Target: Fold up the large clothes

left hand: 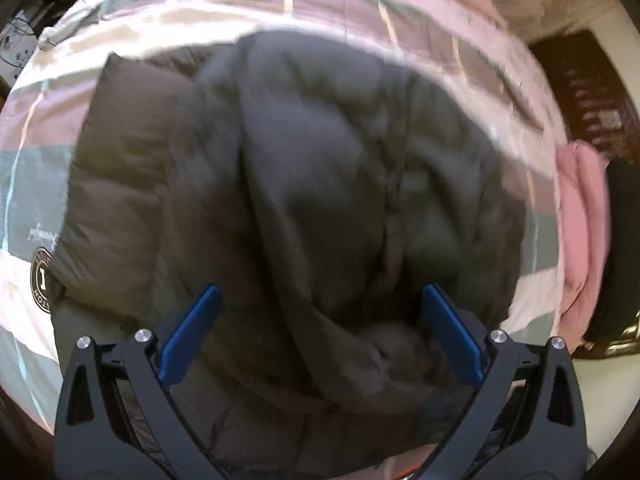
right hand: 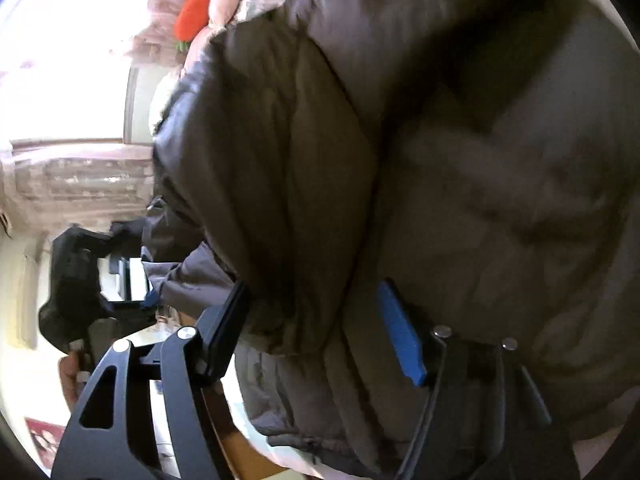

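A large dark puffer jacket (left hand: 280, 184) lies bunched on a bed with a pink, grey and white checked cover (left hand: 120, 40). My left gripper (left hand: 316, 300) hovers over the jacket's near part with its blue-padded jaws wide open and nothing between them. In the right wrist view the same jacket (right hand: 440, 160) fills the frame. My right gripper (right hand: 312, 320) is tilted on its side, its jaws apart around a thick fold of the jacket; whether they pinch it is unclear.
A pink garment (left hand: 580, 216) hangs off the bed's right edge beside dark wooden furniture (left hand: 592, 100). An orange carrot-shaped plush (right hand: 196, 4) lies at the bed's far end. The other hand-held gripper (right hand: 80, 280) shows at the left, near a bright window (right hand: 68, 80).
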The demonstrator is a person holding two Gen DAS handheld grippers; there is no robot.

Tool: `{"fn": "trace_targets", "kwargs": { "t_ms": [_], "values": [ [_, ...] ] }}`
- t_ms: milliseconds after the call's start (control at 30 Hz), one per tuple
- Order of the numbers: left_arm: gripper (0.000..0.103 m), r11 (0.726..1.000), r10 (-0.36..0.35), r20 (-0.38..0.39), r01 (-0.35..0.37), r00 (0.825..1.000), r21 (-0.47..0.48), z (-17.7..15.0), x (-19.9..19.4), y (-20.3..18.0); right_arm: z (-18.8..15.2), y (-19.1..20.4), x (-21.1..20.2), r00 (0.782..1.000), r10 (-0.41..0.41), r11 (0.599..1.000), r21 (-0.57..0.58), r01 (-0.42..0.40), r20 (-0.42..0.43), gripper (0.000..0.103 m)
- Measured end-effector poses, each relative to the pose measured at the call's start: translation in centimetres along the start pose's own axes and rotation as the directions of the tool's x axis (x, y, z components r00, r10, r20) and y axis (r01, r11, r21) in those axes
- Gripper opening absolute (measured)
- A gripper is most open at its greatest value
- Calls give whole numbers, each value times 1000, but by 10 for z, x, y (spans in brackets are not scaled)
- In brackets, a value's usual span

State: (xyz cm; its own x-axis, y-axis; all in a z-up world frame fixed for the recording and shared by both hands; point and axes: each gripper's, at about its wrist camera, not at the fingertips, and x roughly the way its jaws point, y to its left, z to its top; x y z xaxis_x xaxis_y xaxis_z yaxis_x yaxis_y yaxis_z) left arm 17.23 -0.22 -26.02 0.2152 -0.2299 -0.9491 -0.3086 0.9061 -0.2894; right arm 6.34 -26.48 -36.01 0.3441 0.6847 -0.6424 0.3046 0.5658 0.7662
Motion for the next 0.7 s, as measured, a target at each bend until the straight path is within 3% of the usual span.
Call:
{"fn": "trace_targets", "kwargs": {
  "t_ms": [167, 267, 333, 367, 433, 500, 567, 700],
  "values": [
    [101, 999, 45, -69, -45, 997, -8, -10, 22, 8, 34, 51, -30, 984, 132, 986, -116, -119, 117, 67],
    [101, 998, 62, -98, -62, 993, -5, -20, 31, 14, 57, 91, -19, 968, 222, 960, -197, -197, 114, 67],
    [101, 997, 77, -107, -78, 991, 2, -26, 38, 18, 66, 109, 5, 969, 230, 948, -244, -204, 86, 67],
    [101, 996, 84, -106, -84, 991, 7, -27, 41, 18, 72, 120, 20, 978, 198, 943, -285, -174, 58, 67],
    [101, 993, 115, -100, -113, 988, 23, -29, 48, 17, 77, 132, 50, 998, 53, 946, -322, -38, 38, 67],
    [101, 987, 157, -96, -154, 983, 37, -32, 55, 17, 77, 119, 76, 997, -81, 946, -316, 79, 6, 66],
    [101, 984, 179, -110, -175, 978, 46, -36, 65, 17, 70, 99, 86, 986, -164, 941, -301, 155, -6, 55],
    [101, 979, 200, -155, -192, 968, 67, -44, 91, 18, 55, 66, 82, 987, -161, 954, -257, 154, -9, 51]
  ]
}}
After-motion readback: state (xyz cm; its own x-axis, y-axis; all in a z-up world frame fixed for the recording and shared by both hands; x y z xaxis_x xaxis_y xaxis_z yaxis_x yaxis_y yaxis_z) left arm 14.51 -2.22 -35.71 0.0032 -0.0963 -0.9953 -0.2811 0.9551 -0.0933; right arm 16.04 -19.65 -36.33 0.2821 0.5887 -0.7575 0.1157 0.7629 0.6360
